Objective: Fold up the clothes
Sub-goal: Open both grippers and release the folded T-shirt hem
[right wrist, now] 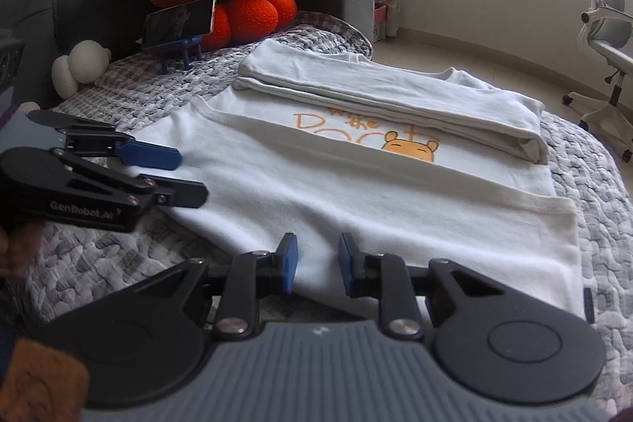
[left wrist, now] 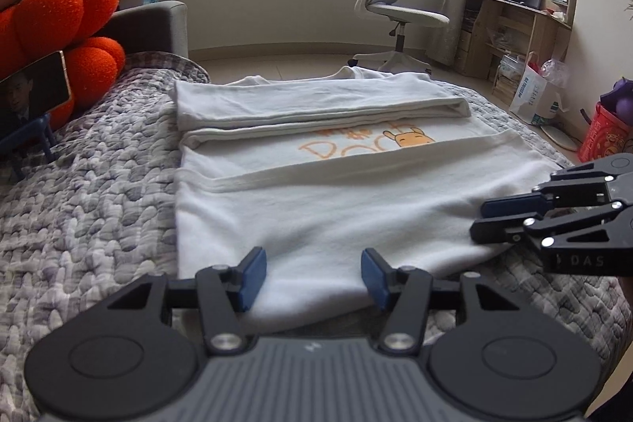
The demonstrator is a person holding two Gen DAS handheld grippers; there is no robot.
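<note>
A white T-shirt [left wrist: 316,208] [right wrist: 356,208] with an orange cartoon print [left wrist: 407,139] [right wrist: 411,149] lies flat on the grey quilted bed [left wrist: 99,184]. Both its long sides are folded inward, and the far fold [left wrist: 316,101] forms a thick strip. My left gripper [left wrist: 312,271] hovers open over the shirt's near edge, cloth showing in the gap between its blue pads. My right gripper [right wrist: 318,256] stands narrowly open at the same near edge, further right, gripping nothing. Each gripper shows in the other's view: the right gripper [left wrist: 486,220] side-on, the left gripper [right wrist: 186,173] likewise.
An orange cushion [left wrist: 51,10] and a phone on a blue stand [left wrist: 31,93] sit on the bed's left. A white plush toy [right wrist: 79,66] lies near the sofa back. Beyond the bed stand an office chair [left wrist: 391,6], bags [left wrist: 530,93] and a red bag [left wrist: 601,133].
</note>
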